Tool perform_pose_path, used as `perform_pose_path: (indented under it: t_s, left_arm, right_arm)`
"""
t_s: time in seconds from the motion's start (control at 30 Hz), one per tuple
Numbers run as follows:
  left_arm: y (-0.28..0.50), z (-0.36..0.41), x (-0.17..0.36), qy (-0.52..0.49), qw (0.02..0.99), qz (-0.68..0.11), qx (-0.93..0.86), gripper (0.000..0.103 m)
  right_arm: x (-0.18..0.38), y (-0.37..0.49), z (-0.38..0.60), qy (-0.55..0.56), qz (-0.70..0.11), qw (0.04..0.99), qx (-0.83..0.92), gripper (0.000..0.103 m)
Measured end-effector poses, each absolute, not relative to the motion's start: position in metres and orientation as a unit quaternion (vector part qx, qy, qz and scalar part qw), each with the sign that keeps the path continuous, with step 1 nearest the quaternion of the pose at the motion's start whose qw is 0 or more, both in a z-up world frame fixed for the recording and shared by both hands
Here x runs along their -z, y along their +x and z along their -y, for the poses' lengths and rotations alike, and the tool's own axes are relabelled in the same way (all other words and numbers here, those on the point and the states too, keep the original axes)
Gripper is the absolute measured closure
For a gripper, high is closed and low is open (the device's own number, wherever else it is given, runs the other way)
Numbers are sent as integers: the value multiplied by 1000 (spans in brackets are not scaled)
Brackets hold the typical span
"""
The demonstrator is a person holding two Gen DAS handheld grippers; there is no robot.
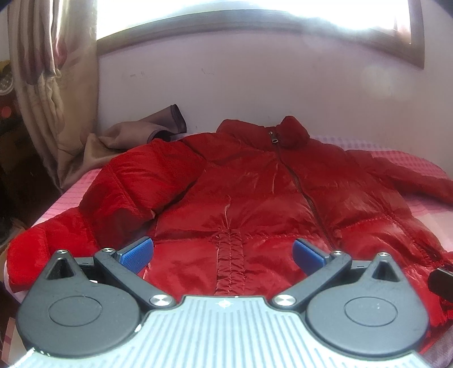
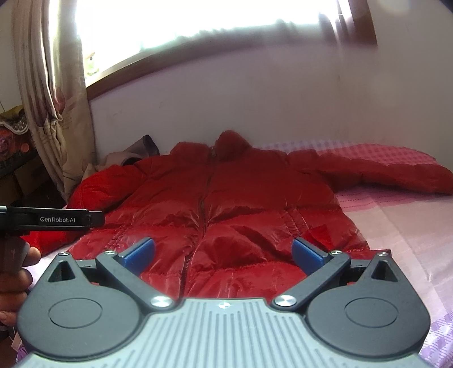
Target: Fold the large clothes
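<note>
A red puffer jacket (image 1: 249, 192) lies front up on the bed, zipped, collar toward the far wall, sleeves spread to both sides. My left gripper (image 1: 223, 252) hovers open over the hem, left of the zipper, with nothing between its blue pads (image 1: 136, 253). In the right wrist view the same jacket (image 2: 240, 203) fills the middle, its right sleeve (image 2: 382, 172) stretched out to the right. My right gripper (image 2: 223, 252) is open above the hem near the zipper and holds nothing. The left gripper's black body (image 2: 51, 219) and a hand (image 2: 17, 271) show at the left edge.
The bed has a pink checked sheet (image 2: 402, 226). A beige garment (image 1: 127, 136) lies bunched at the far left by the wall. A curtain (image 1: 48, 85) hangs at the left under a bright window (image 2: 198, 25). The bed's left edge drops off beside the left sleeve (image 1: 56, 240).
</note>
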State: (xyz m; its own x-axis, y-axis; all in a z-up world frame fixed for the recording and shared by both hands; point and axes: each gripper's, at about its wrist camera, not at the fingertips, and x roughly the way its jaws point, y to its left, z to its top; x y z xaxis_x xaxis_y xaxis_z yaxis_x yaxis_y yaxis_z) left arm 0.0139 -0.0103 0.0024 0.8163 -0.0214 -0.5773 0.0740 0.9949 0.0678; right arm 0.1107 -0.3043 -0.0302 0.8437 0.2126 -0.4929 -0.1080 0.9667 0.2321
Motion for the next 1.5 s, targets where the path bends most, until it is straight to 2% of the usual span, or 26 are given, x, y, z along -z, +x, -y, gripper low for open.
perform_pose_path:
  t_s: [1.5]
  left_arm:
    - [48,38,10,65,944,-321,31,0]
  right_arm:
    - [40,153,338,161,-273,945,-73,0]
